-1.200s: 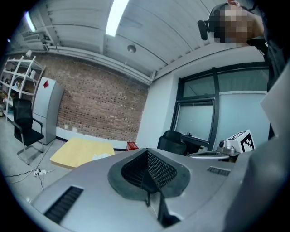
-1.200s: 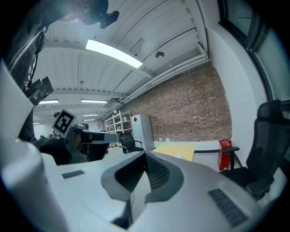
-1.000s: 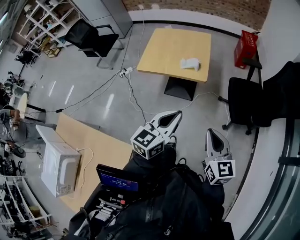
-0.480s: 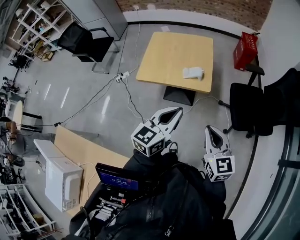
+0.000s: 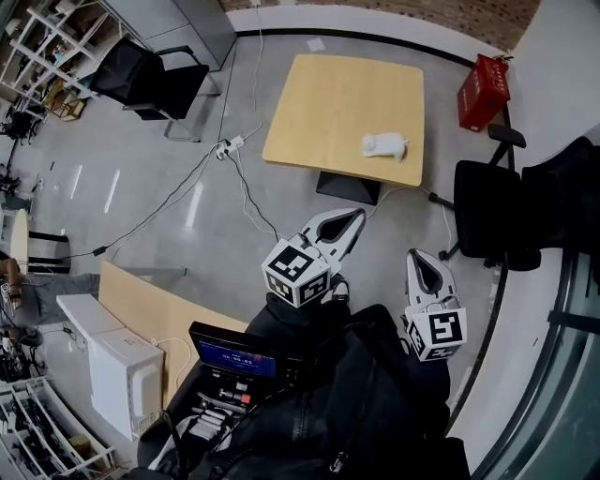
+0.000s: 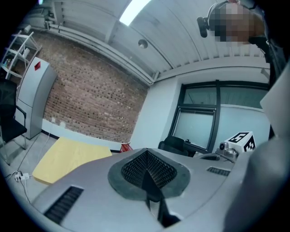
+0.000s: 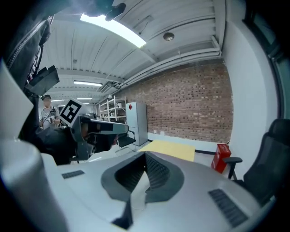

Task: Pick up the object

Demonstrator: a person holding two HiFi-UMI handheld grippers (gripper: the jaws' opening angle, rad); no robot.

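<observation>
Pale yellow table [image 5: 328,94], white object [image 5: 383,145], red box [image 5: 484,89], black chair [image 5: 487,216], glossy grey floor [image 5: 169,187], white cubes [image 5: 298,272] patterned with black squares.

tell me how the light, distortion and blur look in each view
Head view: even light, sharp, fisheye bows the room, pale glare streaks on the grey floor. Left gripper view: dark rounded corners, the ceiling light blows out. Right gripper view: same dark corners, bright ceiling strip, soft foreground.
</observation>
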